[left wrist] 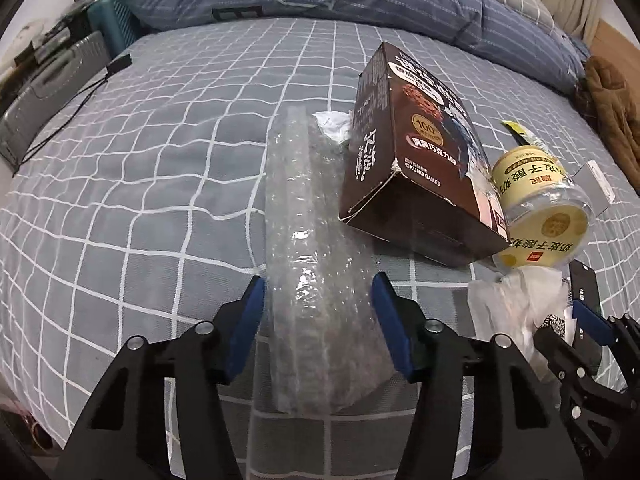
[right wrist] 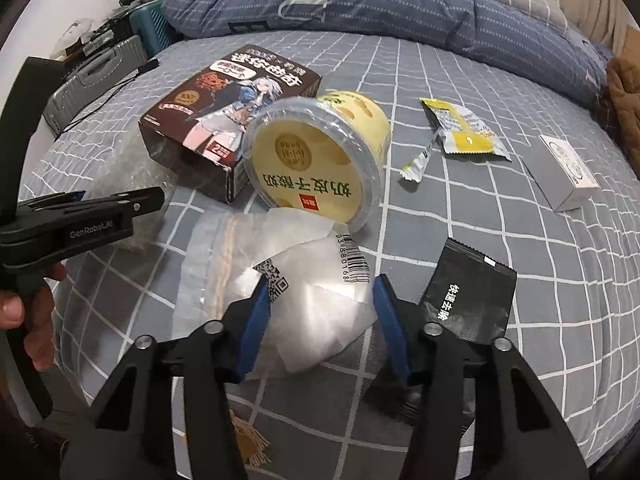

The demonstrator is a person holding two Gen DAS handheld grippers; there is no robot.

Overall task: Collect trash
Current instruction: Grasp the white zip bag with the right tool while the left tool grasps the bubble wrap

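Grey checked bedsheet [left wrist: 140, 184] carries a scatter of trash. A long strip of clear bubble wrap [left wrist: 308, 264] lies lengthwise between the blue fingers [left wrist: 248, 320] of the left gripper [left wrist: 318, 292]; both pads sit against its sides and the wrap bulges between them, so the fingers are clamped on it. Just beyond and to the right, a brown chocolate snack box [left wrist: 412, 160] rests tilted, with a yellow yoghurt tub [left wrist: 544, 208] on its side touching the box.

Seen from the right wrist, the right gripper [right wrist: 320, 296] has its fingers [right wrist: 256, 320] closed on a crumpled clear plastic bag [right wrist: 320, 304] with a barcode label; the pads press its two edges. This bag lies on the sheet directly in front of the yoghurt tub [right wrist: 316, 160], touching its rim. A black sachet [right wrist: 468, 296] lies just beside the right finger. Farther off are a torn yellow wrapper [right wrist: 464, 132] and a small grey box [right wrist: 560, 176], well apart from the grippers. A folded blue duvet [right wrist: 360, 4] sits along the far side of the bed
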